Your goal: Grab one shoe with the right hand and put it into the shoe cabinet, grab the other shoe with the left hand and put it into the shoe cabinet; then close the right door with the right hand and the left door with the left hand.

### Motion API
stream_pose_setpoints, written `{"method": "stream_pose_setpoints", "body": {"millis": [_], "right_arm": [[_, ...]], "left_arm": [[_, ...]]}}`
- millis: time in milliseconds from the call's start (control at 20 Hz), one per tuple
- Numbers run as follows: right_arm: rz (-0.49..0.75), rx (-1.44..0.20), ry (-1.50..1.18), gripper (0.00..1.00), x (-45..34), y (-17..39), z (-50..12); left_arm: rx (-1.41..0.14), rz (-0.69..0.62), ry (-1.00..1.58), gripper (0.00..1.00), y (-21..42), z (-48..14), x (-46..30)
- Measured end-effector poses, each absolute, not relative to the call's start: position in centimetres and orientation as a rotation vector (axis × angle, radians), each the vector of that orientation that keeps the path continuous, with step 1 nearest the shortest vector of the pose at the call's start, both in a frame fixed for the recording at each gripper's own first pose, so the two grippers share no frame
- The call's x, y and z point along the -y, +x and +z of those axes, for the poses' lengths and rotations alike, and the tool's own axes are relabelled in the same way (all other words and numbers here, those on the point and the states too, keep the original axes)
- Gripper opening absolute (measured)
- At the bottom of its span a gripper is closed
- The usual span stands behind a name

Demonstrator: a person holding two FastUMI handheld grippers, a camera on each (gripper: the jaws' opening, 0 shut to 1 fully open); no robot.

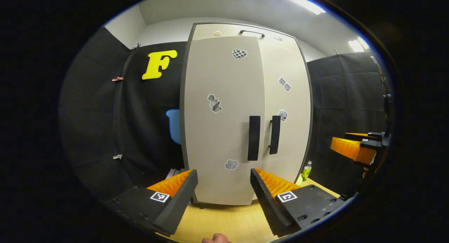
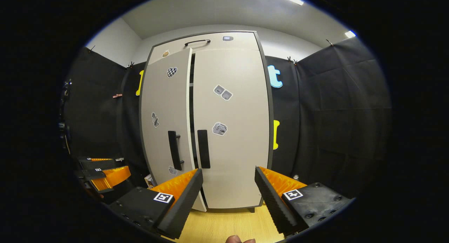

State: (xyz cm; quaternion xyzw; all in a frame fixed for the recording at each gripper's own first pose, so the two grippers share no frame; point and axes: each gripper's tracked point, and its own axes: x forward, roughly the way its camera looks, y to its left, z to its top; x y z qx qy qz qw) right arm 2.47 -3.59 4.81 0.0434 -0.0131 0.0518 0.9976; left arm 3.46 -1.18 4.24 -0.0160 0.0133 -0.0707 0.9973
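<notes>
In the left gripper view my left gripper (image 1: 223,197) sits at the bottom of the frame with its jaws spread wide and nothing between them. Through the gap I see the pale wooden floor (image 1: 224,220) and the foot of the shoe cabinet (image 1: 245,113), which fills the middle of the frame. Its left door (image 1: 221,123) faces me squarely and stands slightly proud of the right door (image 1: 289,106); a dark vertical handle (image 1: 254,137) sits at the left door's inner edge, just beside the matching handle (image 1: 274,134) on the right door. Small stickers dot both doors. At the far right of this frame I see my right gripper (image 1: 354,144), well apart from the cabinet, and a green bottle (image 1: 306,170) stands on the floor by the cabinet's lower right corner.

In the right gripper view my right gripper (image 2: 228,201) likewise holds its jaws wide apart, gripping nothing, at the bottom of the frame. Beyond them the cabinet's right door (image 2: 233,130) lies flush, while the left door (image 2: 165,123) is ajar, leaving a narrow dark slit down the middle. I cannot make out either shoe through that slit. The left gripper (image 2: 105,173) shows at the lower left of this frame, near the cabinet's left side.
</notes>
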Motion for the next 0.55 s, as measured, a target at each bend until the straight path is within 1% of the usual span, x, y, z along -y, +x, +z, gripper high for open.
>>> {"method": "stream_pose_setpoints", "body": {"millis": [350, 550], "right_arm": [[0.102, 0.030, 0.091, 0.98, 3.48, 2.49, 4.96], [0.104, 0.030, 0.092, 0.98, 3.40, 2.54, 4.90]], "left_arm": [[-0.024, -0.141, -0.052, 0.95, 3.43, 4.12, 1.23], [-0.015, -0.115, -0.039, 0.95, 3.26, 4.31, 0.91]]}}
